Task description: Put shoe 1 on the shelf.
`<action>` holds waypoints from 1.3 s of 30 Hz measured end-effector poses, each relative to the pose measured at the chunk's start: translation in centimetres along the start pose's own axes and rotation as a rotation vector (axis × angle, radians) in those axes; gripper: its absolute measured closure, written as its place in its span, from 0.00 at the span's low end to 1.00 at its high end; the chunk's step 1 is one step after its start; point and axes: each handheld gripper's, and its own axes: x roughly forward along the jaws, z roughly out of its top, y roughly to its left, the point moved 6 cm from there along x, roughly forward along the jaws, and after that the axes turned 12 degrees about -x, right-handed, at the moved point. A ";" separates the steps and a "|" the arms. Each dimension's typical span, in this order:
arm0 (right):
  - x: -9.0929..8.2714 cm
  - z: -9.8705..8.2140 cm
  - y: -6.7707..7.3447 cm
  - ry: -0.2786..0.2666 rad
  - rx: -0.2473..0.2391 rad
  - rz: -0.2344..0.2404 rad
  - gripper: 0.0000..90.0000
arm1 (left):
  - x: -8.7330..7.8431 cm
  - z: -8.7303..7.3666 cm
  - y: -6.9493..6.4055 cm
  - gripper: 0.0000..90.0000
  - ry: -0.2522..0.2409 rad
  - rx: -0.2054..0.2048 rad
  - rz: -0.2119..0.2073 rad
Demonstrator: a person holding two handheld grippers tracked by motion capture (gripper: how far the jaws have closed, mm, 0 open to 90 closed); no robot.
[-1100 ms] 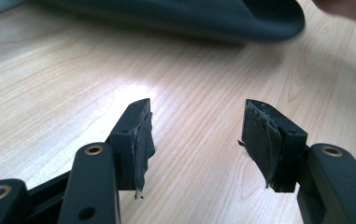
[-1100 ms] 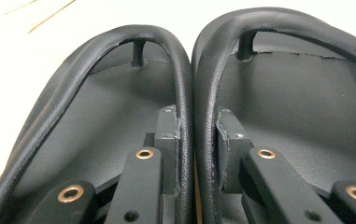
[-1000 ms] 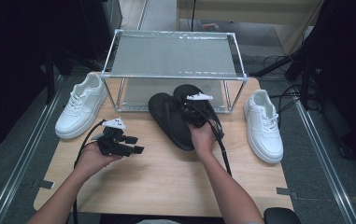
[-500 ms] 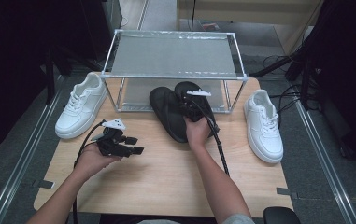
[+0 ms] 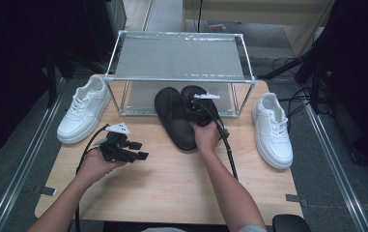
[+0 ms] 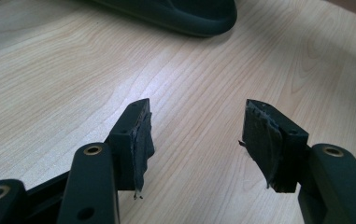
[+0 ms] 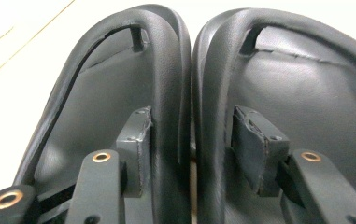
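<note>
A pair of black slippers lies side by side in front of the rack, the left one (image 5: 172,116) beside the right one (image 5: 191,94). My right gripper (image 5: 198,110) sits over their touching inner edges. In the right gripper view its jaws (image 7: 192,140) straddle the two raised rims of the left slipper (image 7: 96,93) and right slipper (image 7: 306,79). They have just been opening and the pads stand off the rims. My left gripper (image 5: 140,150) hovers open over bare wood, nothing between its fingers (image 6: 199,135). A slipper heel (image 6: 185,14) lies beyond it.
A metal-framed rack (image 5: 179,55) with a grey top stands at the table's far side, a low shelf beneath it. One white sneaker (image 5: 82,108) lies left of the rack, another (image 5: 273,128) to the right. The wooden table (image 5: 172,183) has free room in front.
My right hand and the slippers have shifted slightly toward the rack. The left hand has stayed where it was.
</note>
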 end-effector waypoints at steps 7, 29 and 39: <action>-2.2 0.5 0.4 -0.011 -0.064 0.024 0.54 | 0.0 0.0 0.1 0.47 0.000 -0.005 0.003; -10.3 -2.9 1.2 -0.062 -0.144 0.120 0.52 | 0.0 0.5 0.0 0.49 0.000 0.013 0.014; -10.9 -5.8 1.5 -0.059 -0.099 0.175 0.56 | -0.8 2.3 0.9 0.71 -0.042 0.091 0.038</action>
